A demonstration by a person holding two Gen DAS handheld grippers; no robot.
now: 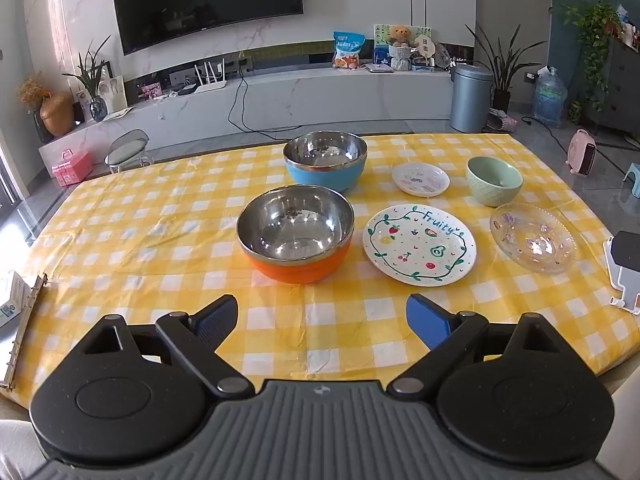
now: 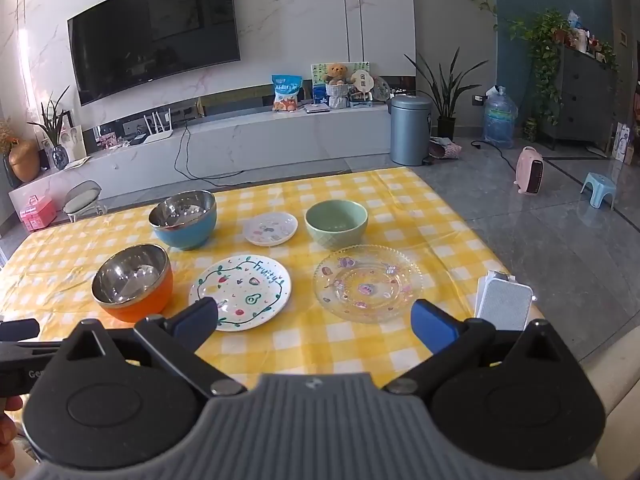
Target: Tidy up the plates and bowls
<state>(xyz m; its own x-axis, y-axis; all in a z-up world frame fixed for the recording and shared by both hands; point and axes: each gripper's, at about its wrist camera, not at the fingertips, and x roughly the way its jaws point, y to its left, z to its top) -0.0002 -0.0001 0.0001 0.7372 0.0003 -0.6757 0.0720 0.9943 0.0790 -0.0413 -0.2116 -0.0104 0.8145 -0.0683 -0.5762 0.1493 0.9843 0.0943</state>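
My left tongs (image 1: 322, 322) and right tongs (image 2: 314, 320) are spread wide, empty. On the checked desk (image 1: 160, 240): steel-lined orange bowl (image 1: 296, 234) and blue bowl (image 1: 325, 160), round "Fruity" plate (image 1: 419, 244), ribbed glass plate (image 2: 368, 282), green ceramic bowl (image 2: 336, 224), small saucer (image 2: 271, 229).

A table covered with a yellow-and-white checked cloth (image 1: 160, 248) carries six dishes, all standing apart from one another. Taking the "Fruity" plate (image 1: 419, 243) as the landmark: an orange bowl with a steel lining (image 1: 295, 234) sits just to its left, upright. Behind that, farther from the camera, stands a blue bowl with a steel lining (image 1: 325, 160). A small white plate with printed figures (image 1: 420, 179) lies directly behind the landmark. A clear glass plate (image 1: 532, 237) lies to its right, and a pale green bowl (image 1: 494, 181) stands behind that glass plate. A white block-shaped object (image 2: 505, 305) rests at the cloth's right edge, beyond the glass plate.
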